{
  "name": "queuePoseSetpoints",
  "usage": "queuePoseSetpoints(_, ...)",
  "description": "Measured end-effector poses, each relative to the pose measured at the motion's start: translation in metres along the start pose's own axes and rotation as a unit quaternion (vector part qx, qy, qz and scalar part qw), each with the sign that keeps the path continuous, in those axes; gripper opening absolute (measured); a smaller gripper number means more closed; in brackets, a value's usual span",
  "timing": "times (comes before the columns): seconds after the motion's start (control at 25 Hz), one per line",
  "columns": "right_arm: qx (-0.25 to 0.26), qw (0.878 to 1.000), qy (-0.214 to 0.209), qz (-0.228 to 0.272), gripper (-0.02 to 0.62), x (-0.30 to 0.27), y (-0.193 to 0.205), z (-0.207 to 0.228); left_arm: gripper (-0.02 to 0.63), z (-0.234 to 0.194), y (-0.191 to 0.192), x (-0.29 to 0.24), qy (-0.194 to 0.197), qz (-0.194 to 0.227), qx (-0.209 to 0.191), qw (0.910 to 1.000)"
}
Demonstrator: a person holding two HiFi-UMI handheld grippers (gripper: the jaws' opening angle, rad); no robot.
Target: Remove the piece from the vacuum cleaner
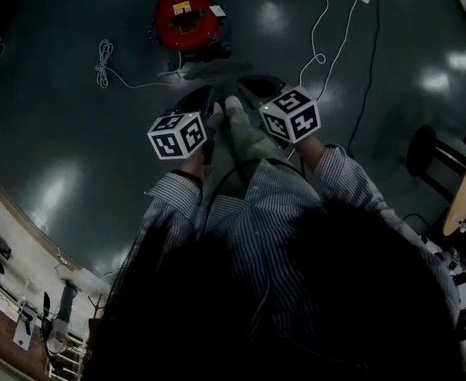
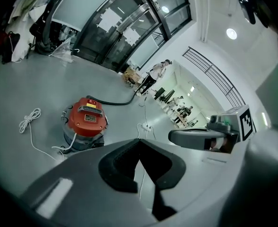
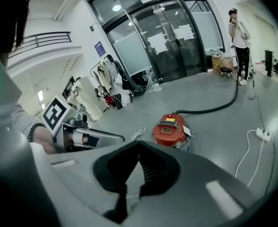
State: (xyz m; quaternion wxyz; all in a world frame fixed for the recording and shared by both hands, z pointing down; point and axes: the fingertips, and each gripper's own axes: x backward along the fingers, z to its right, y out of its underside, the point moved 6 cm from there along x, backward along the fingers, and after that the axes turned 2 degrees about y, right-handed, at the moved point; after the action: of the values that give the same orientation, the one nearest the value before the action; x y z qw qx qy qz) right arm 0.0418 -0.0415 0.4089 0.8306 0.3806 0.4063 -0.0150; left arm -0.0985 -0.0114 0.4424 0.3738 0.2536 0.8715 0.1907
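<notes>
In the two gripper views, my left tool (image 2: 139, 144) and right tool (image 3: 139, 145) each show jaws pressed together with nothing between them. My head view shows instead that they hang side by side, well short of the red vacuum cleaner (image 1: 186, 20) standing on the floor (image 1: 50, 109). Only the right gripper view shows the whole run of its black hose (image 3: 219, 108) trailing away across the floor.

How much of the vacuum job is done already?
Nothing looks done yet. The red vacuum sits untouched, its black hose still on. The left claw and right claw are both shut and empty, short of it. Left to do: everything, starting with reaching it.
</notes>
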Motion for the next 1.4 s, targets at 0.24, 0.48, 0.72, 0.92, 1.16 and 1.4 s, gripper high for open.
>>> queuePoseSetpoints(0.24,0.042,0.998,-0.010,-0.035,0.023,-0.045,0.010,0.026,0.042,-0.029,0.012,-0.039,-0.002,-0.033,-0.022,0.9992)
queuePoseSetpoints(0.48,0.060,0.996,-0.019,-0.063,0.025,-0.084,0.036,0.047,0.067,-0.059,0.027,-0.078,-0.004,-0.056,-0.034,0.9979)
queuePoseSetpoints(0.72,0.070,0.994,-0.007,-0.079,0.026,-0.129,0.072,0.083,0.067,-0.098,0.052,-0.124,-0.008,-0.069,-0.041,0.9967)
queuePoseSetpoints(0.92,0.101,0.989,0.016,-0.103,0.089,-0.162,0.097,0.108,0.089,-0.131,0.075,-0.148,-0.036,-0.092,-0.083,0.9917)
queuePoseSetpoints(1.16,0.171,0.975,0.020,-0.143,0.132,-0.205,0.114,0.131,0.170,-0.171,0.083,-0.174,-0.085,-0.140,-0.160,0.9735)
queuePoseSetpoints(1.4,0.229,0.952,0.018,-0.201,0.133,-0.232,0.124,0.146,0.208,-0.193,0.089,-0.197,-0.085,-0.180,-0.200,0.9594)
